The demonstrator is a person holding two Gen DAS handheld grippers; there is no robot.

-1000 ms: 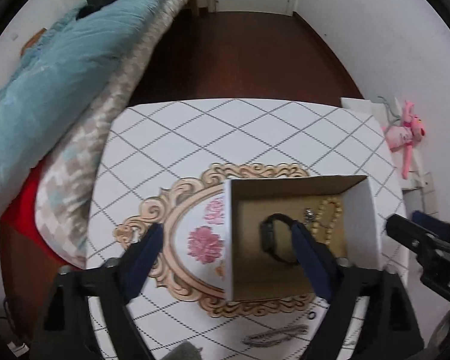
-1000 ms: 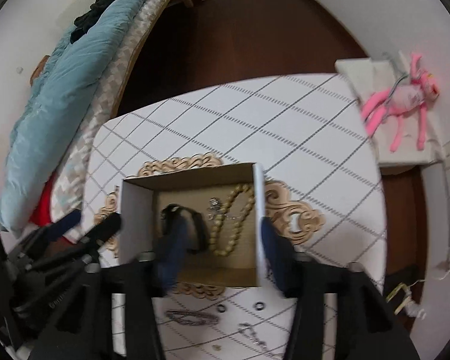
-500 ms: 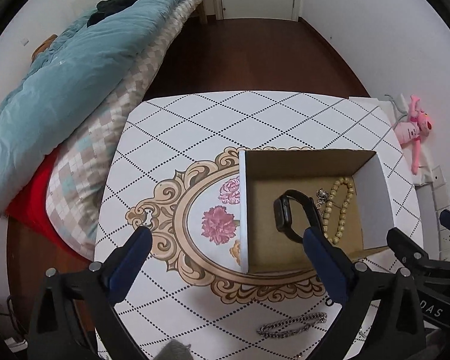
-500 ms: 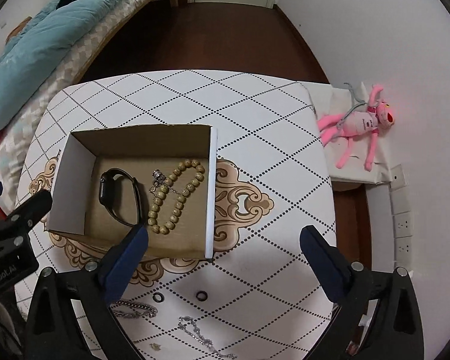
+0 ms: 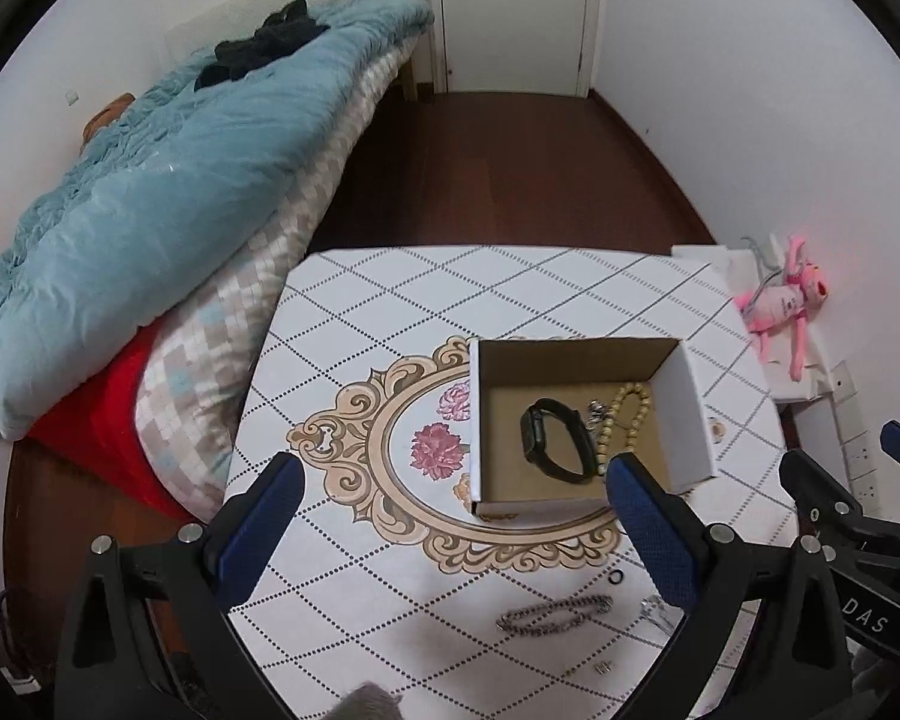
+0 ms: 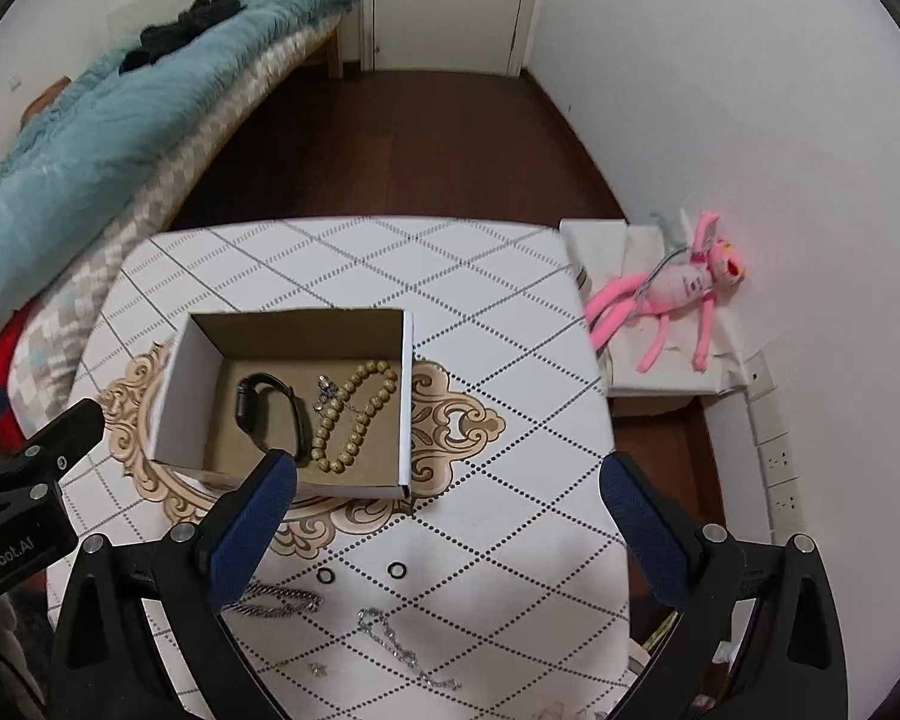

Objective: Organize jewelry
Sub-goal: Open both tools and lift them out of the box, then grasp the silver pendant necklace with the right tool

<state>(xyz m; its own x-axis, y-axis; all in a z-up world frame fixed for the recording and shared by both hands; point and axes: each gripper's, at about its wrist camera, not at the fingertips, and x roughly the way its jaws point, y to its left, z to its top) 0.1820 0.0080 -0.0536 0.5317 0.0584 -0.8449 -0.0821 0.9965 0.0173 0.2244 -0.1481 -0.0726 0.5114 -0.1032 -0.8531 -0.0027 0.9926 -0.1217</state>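
Observation:
An open cardboard box (image 5: 687, 414) (image 6: 177, 390) stands on the patterned table. Inside lie a black watch (image 5: 555, 441) (image 6: 270, 414), a beaded bracelet (image 5: 627, 420) (image 6: 357, 414) and a small silver piece (image 6: 325, 391). Loose on the table in front are a silver chain bracelet (image 5: 555, 612) (image 6: 282, 600), a thin silver chain (image 6: 402, 648), two dark rings (image 6: 326, 576) (image 6: 396, 570) and a small stud (image 5: 601, 667). My left gripper (image 5: 450, 531) is open and empty, held above the table left of the box front. My right gripper (image 6: 444, 519) is open and empty, above the table right of the box.
A bed with a teal duvet (image 5: 150, 198) (image 6: 90, 138) borders the table's left side. A pink plush toy (image 6: 672, 288) (image 5: 783, 300) lies on a white box at the right by the wall. Dark wood floor (image 5: 510, 168) lies beyond the table.
Both grippers have pulled back and up from the box, so it now looks smaller and farther. The right gripper has swung right. Both stay open and empty.

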